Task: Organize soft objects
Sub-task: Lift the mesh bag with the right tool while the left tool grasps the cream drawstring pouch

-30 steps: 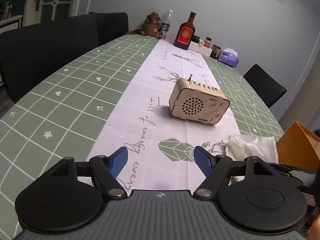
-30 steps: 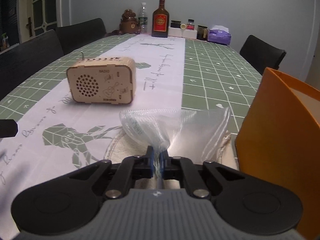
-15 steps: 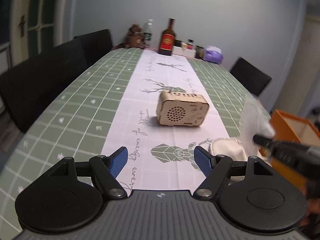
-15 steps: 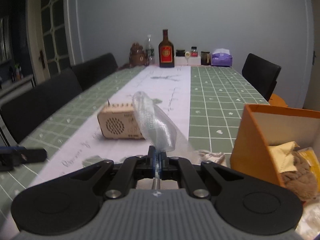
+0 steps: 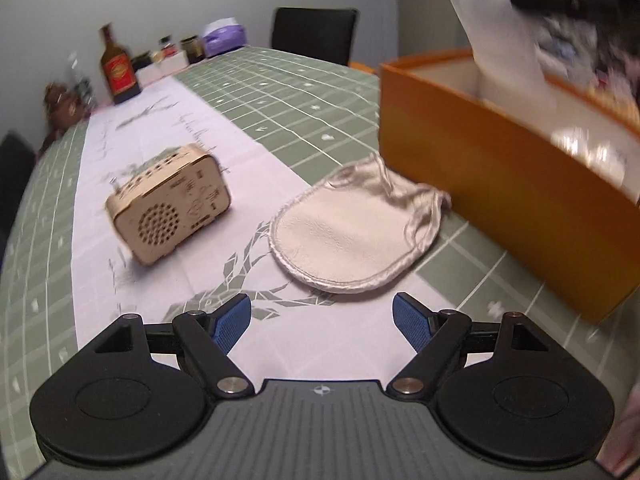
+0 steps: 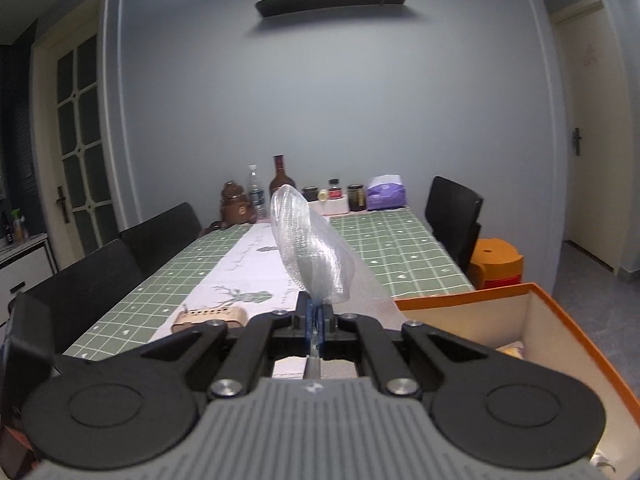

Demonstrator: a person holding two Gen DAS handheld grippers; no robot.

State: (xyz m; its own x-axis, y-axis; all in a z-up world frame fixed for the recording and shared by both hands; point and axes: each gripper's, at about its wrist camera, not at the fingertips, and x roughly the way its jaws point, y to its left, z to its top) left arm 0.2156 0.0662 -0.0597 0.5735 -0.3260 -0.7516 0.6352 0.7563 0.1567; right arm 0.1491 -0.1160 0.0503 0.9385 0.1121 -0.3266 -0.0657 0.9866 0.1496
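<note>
Nearby, wooden radio [image 5: 168, 210] flanks pouch [image 5: 352, 236]; left jaws just widened, empty; right jaws pinch mesh bag [image 6: 312, 252].

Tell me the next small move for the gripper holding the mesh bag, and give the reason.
Probably carry it a little further over the orange box and lower it before letting go. The right gripper is shut on the clear mesh bag, which the left wrist view shows hanging above the box's open top, near its far wall. The open left gripper faces the beige pouch, lying on the table.

Mesh bag [image 6: 310, 248] between closed jaws
</note>
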